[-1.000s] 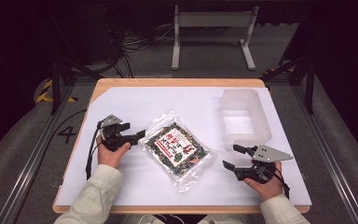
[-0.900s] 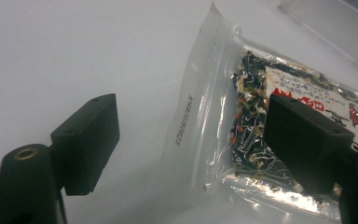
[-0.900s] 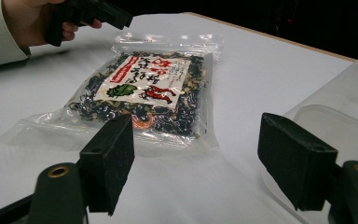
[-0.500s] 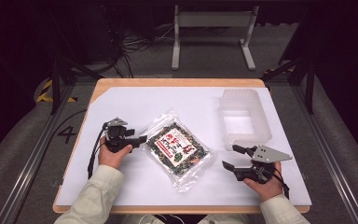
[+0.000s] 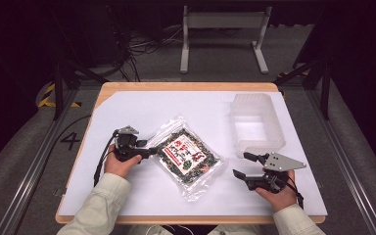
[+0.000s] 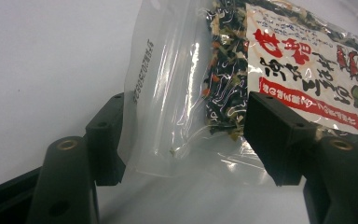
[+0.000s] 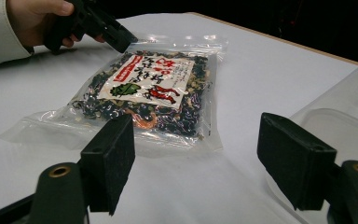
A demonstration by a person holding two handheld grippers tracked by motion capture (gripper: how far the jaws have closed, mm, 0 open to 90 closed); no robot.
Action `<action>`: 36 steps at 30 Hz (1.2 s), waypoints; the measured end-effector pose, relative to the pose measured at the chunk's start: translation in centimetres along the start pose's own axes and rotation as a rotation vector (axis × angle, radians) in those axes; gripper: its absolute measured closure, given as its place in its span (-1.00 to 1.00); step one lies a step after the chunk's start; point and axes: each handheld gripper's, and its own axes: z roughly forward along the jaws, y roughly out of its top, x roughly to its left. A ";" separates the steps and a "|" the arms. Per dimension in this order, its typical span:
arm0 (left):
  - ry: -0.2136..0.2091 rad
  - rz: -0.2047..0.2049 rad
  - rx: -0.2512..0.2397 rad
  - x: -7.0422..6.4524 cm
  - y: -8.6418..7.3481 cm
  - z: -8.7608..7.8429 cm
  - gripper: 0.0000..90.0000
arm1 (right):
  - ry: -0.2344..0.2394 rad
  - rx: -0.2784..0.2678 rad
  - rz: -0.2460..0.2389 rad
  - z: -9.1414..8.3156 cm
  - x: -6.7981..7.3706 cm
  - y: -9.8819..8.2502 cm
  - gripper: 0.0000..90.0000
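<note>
A clear packet of dried vegetables with a red and white label lies flat in the middle of the white table. My left gripper is at its left edge. In the left gripper view the packet's clear sealed edge lies between the two jaws, which have just been closing; the pads stand a little apart from the film. The right gripper view shows that gripper at the packet's far corner. My right gripper rests to the packet's right, open with nothing between its fingers.
A clear plastic tub stands at the right of the table, just beyond my right gripper, and its rim shows in the right gripper view. White sheet covers the wooden tabletop. Dark floor and metal frames surround the table.
My left gripper has moved right to the packet's left edge and its jaws have narrowed around that edge. The right gripper and the packet have stayed put.
</note>
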 end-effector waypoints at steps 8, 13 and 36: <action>-0.008 -0.012 0.003 0.2 0.0 -0.1 -0.10 | -0.001 -0.002 0.001 0.0 0.0 0.0 -0.38; 0.000 -0.001 0.005 0.0 -0.1 -0.1 -0.07 | -0.001 -0.002 0.001 0.0 0.0 0.0 -0.38; 0.078 0.039 0.044 -1.2 -0.1 -0.6 0.82 | 0.002 0.001 0.001 0.1 0.0 0.0 -0.38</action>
